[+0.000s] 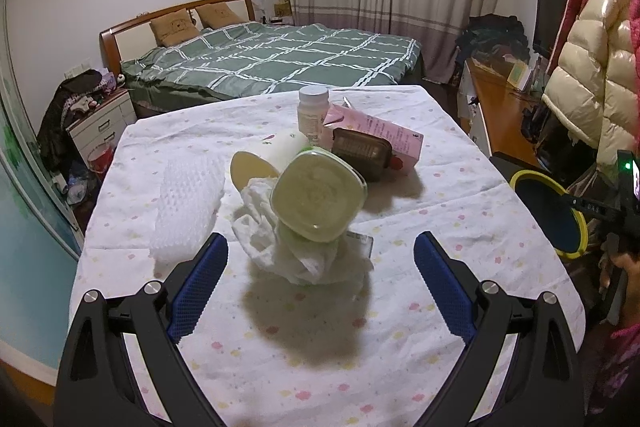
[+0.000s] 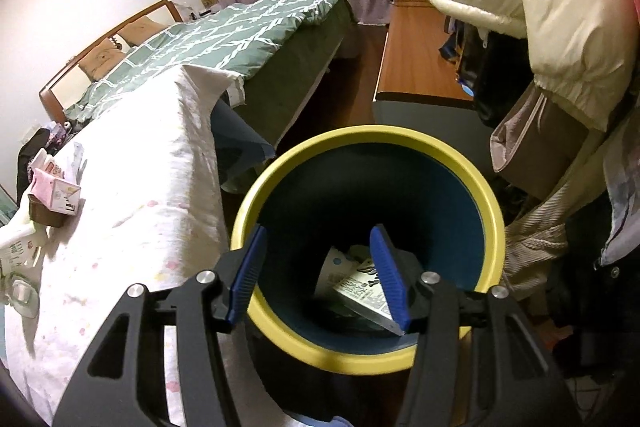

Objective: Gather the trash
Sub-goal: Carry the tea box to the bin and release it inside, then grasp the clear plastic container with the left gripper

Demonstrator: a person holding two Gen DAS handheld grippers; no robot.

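On the table's flowered white cloth [image 1: 440, 195] lies a heap of trash: a clear tub with a green lid [image 1: 318, 195] on crumpled white tissue [image 1: 276, 247], a white foam net [image 1: 188, 203], a tipped white cup [image 1: 280, 151], a white pill bottle [image 1: 313, 111], a pink carton [image 1: 376, 131] and a brown plastic tray [image 1: 362, 153]. My left gripper [image 1: 322, 241] is open just short of the tissue and tub, holding nothing. My right gripper [image 2: 319, 233] hangs open over the yellow-rimmed dark bin [image 2: 360, 135]. Nothing is between its pads. A printed white carton [image 2: 356, 287] lies at the bin's bottom.
The bin [image 1: 576, 211] stands off the table's right edge. Behind the table is a bed with a green checked quilt [image 1: 280, 55]. A wooden desk [image 2: 420, 59] and a hanging cream puffer jacket [image 2: 540, 7] crowd the right. A cluttered white nightstand [image 1: 104, 123] is at the left.
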